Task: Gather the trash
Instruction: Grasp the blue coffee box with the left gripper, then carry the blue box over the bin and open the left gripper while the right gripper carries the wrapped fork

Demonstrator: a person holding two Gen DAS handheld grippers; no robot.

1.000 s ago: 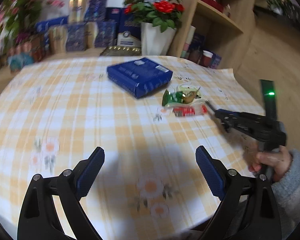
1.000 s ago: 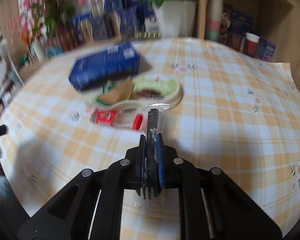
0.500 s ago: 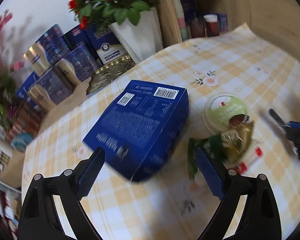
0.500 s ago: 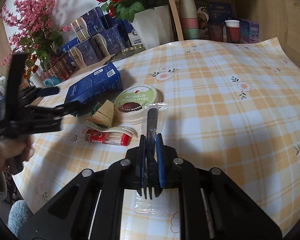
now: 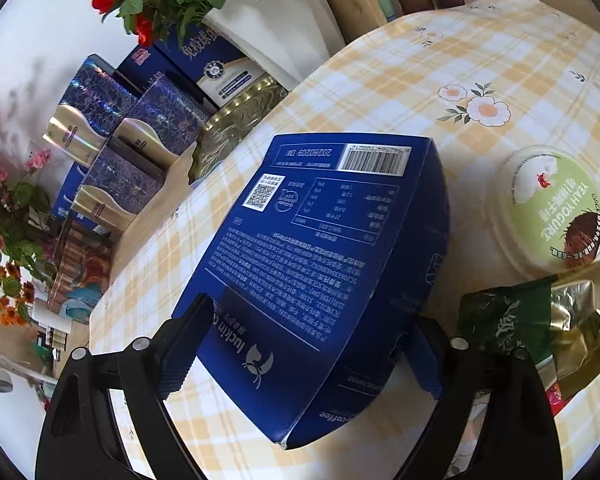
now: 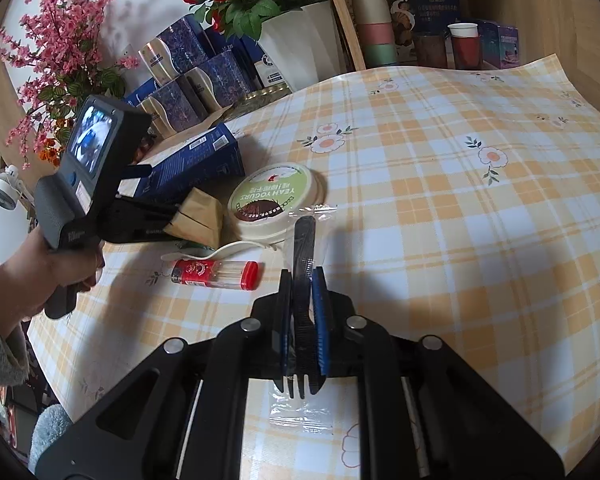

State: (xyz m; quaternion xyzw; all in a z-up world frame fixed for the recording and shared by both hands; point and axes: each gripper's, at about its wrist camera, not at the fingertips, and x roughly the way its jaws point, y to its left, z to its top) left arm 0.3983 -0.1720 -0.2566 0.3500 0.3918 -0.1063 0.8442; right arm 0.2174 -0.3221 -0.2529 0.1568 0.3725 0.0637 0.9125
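A blue coffee box (image 5: 320, 248) lies on the checked tablecloth, and my left gripper (image 5: 308, 312) straddles its near end. The jaws are closing, one pad at each side of the box; no firm press shows. In the right wrist view the left gripper (image 6: 156, 216) reaches in from the left to the box (image 6: 192, 160). My right gripper (image 6: 302, 300) is shut on a black plastic fork (image 6: 304, 236) in a clear wrapper. A yogurt tub (image 6: 276, 200), a green-gold wrapper (image 5: 540, 320), a white spoon (image 6: 220, 252) and a red-capped tube (image 6: 214, 274) lie beside the box.
A white pot of red roses (image 6: 296, 44) and several blue-gold gift boxes (image 5: 140, 128) stand along the table's far edge. Wooden shelves with cups (image 6: 464, 44) rise behind. A person's hand and grey sleeve (image 6: 4, 320) hold the left gripper at the table's left edge.
My left gripper swung forward from bare tablecloth to the blue box, rolled, and its jaws narrowed around the box. The right gripper kept the fork and hardly moved.
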